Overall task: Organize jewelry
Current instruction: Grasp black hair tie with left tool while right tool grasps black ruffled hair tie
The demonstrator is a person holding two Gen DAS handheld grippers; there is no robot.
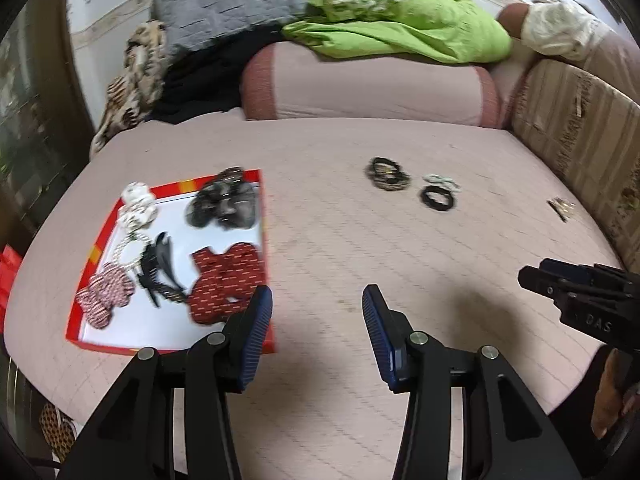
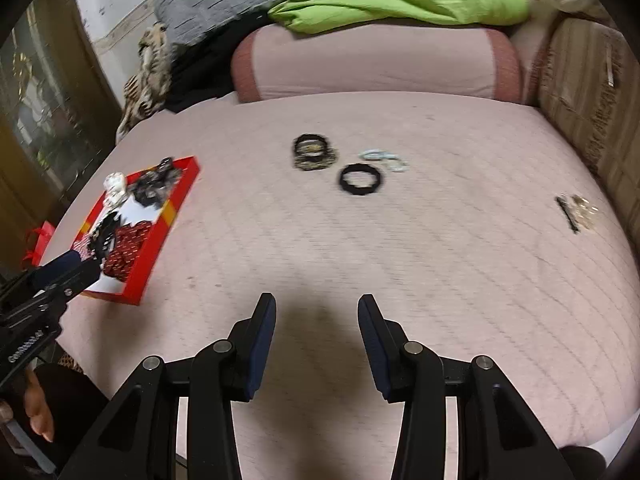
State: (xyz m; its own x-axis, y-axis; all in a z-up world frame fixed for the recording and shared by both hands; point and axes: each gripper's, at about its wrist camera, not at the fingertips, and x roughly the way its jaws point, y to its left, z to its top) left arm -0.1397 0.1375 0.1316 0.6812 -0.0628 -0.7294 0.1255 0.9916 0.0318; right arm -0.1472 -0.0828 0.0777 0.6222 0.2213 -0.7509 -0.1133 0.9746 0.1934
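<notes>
A red tray (image 1: 96, 248) with a white floor lies on the pink bed at the left; it holds scrunchies, a black claw clip (image 1: 158, 272) and a red patterned bow (image 1: 226, 280). The tray also shows in the right wrist view (image 2: 160, 240). Loose on the bed are a stack of dark bangles (image 1: 387, 175) (image 2: 314, 152), a black ring-shaped band (image 1: 438, 199) (image 2: 361, 180), pale bangles (image 1: 442, 181) (image 2: 384, 159) and a small gold hair clip (image 1: 562, 208) (image 2: 576, 210). My left gripper (image 1: 318, 320) is open and empty beside the tray's right edge. My right gripper (image 2: 317, 320) is open and empty over bare bed.
A pink bolster (image 1: 368, 84) lies across the back of the bed with a green cloth (image 1: 400, 24) and a grey quilt (image 1: 232, 4) behind it. A taped cardboard box (image 1: 580, 128) stands at the right edge. A red bag (image 2: 38, 240) sits left of the bed.
</notes>
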